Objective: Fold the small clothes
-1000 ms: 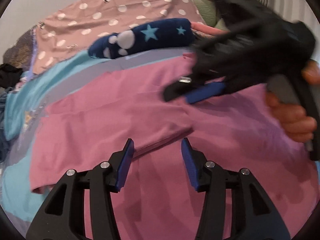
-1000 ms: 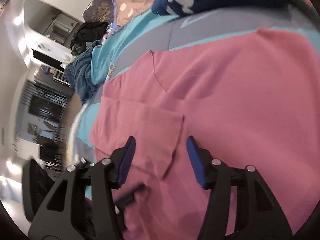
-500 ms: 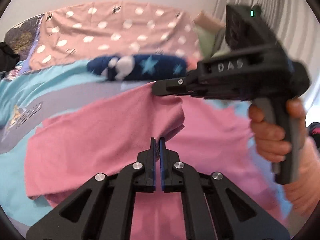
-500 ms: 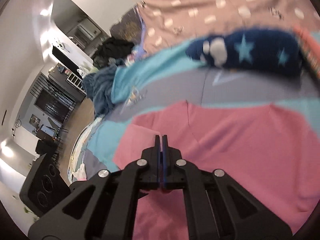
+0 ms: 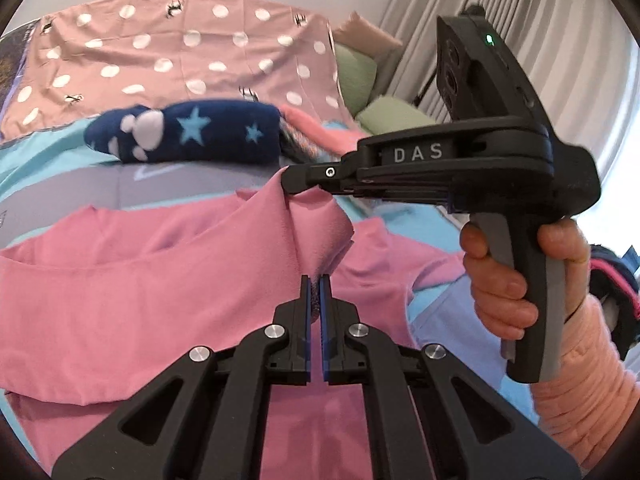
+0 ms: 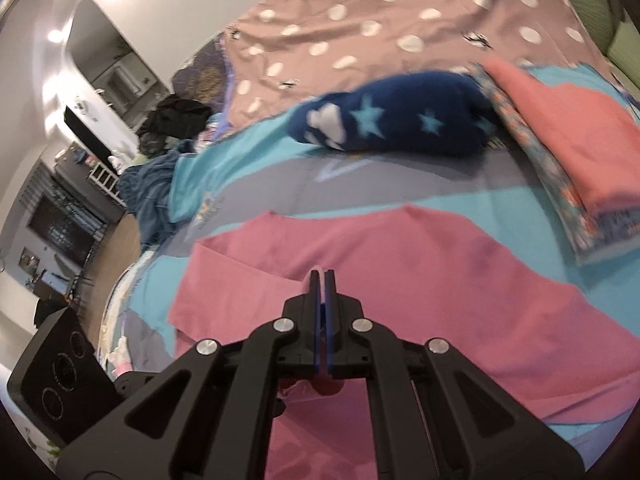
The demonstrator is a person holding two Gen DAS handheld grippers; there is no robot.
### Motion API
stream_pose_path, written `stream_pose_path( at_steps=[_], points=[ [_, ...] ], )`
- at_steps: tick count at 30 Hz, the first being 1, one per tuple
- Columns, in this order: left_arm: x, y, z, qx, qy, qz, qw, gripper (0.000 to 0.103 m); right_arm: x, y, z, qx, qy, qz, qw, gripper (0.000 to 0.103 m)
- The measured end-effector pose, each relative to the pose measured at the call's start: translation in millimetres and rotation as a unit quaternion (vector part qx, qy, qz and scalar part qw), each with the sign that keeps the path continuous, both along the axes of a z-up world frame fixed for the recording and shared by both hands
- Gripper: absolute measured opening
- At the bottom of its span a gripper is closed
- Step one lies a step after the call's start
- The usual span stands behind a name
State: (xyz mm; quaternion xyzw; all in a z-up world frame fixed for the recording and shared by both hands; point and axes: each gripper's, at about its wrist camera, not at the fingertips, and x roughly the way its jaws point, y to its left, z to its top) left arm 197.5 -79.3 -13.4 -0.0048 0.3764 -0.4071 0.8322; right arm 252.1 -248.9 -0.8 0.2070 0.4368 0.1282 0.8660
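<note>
Both grippers, left [image 5: 314,284] and right [image 6: 324,280], are pinching the pink shirt [image 5: 132,292], lifting its edge; folding it across probably comes next.

The right gripper [image 6: 323,280] has its jaws closed on an edge of the pink garment [image 6: 420,276], and a small fold of the cloth stands up between the blue pads. The garment lies spread on a turquoise and grey bed cover [image 6: 400,184]. Farther away lies a dark blue roll with stars [image 6: 400,124]. At the far right is a pile of folded clothes [image 6: 568,148]. Behind them is a dotted pink sheet [image 6: 400,12]. At the near left stands a black speaker [image 6: 60,368].
</note>
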Motion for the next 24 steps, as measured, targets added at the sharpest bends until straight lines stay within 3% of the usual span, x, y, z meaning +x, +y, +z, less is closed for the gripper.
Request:
stream_pose_path(
  at_steps=[4,7,10,12,13,15,16,19,21,24],
  points=[
    [-5,-15,-20,0.027,0.013,0.004,0.9996,0.003,-2,-18,-23,-0.003,0.017,-0.026,1.000,0.002],
    [-20,-13,-31,0.035,0.035,-0.015,0.9986,0.005,-4,-27,-38,-0.044,0.030,-0.052,0.997,0.002],
    [-43,11,-35,0.073,-0.002,0.002,0.9973,0.020,-8,-34,-52,-0.094,0.048,-0.076,0.991,0.008],
    [-47,47,-34,0.083,-0.024,0.050,0.9950,0.037,-11,-40,-56,-0.109,0.048,-0.090,0.989,0.015],
    [-48,67,-34,0.088,-0.033,0.084,0.9921,0.039,-12,-42,-56,-0.109,0.048,-0.095,0.988,0.018],
    [-43,129,-34,0.098,-0.044,0.187,0.9766,0.039,-13,-42,-51,-0.105,0.039,-0.102,0.988,0.023],
    [-40,147,-36,0.099,-0.039,0.214,0.9711,0.039,-12,-35,-46,-0.109,0.031,-0.094,0.989,0.023],
    [-26,218,-50,0.089,0.002,0.314,0.9453,0.039,0,0,-32,-0.122,0.008,-0.052,0.991,0.031],
    [-10,249,-64,0.060,0.041,0.329,0.9415,0.038,11,28,-23,-0.123,-0.001,-0.019,0.992,0.036],
    [12,269,-80,0.014,0.096,0.308,0.9463,0.038,33,91,-13,-0.118,-0.007,0.066,0.991,0.044]
  ],
)
